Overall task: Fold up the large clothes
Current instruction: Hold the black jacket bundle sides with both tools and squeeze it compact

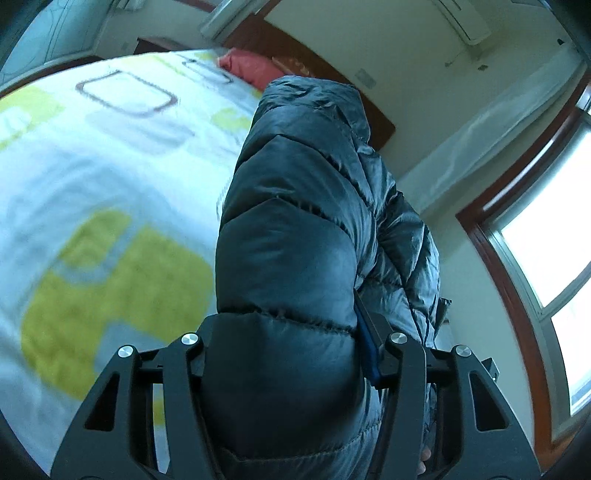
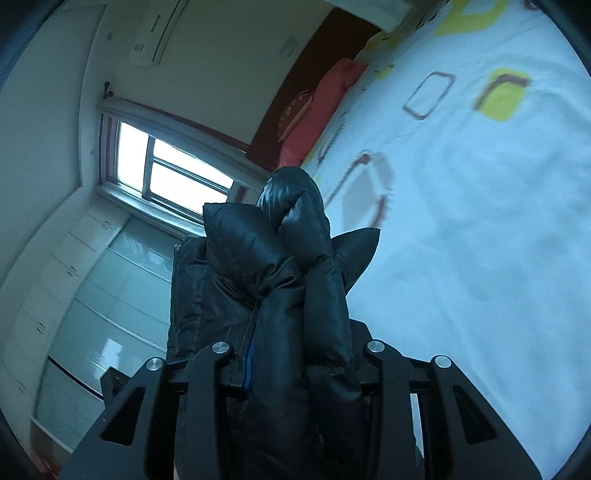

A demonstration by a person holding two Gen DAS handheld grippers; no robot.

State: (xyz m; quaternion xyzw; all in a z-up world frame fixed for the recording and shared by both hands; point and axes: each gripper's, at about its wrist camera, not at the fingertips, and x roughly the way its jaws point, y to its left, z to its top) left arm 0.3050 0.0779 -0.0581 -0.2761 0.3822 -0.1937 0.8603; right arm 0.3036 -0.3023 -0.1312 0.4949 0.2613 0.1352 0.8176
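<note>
A dark quilted puffer jacket [image 1: 306, 221] fills the middle of the left wrist view, held up above the bed. My left gripper [image 1: 291, 354] is shut on the jacket, whose padded fabric bulges between and over the jaws. In the right wrist view the same jacket [image 2: 280, 266] stands bunched in front of the camera. My right gripper [image 2: 295, 362] is shut on the jacket too. The fingertips of both grippers are hidden by fabric. The bed sheet [image 1: 92, 177], white with yellow-green and brown shapes, lies beneath and also shows in the right wrist view [image 2: 480, 206].
A red pillow [image 1: 247, 66] lies at the head of the bed by the dark wooden headboard [image 2: 295, 92]. A bright window [image 2: 173, 173] and white wardrobes [image 2: 74, 295] stand beside the bed. An air conditioner [image 1: 461, 18] hangs on the wall.
</note>
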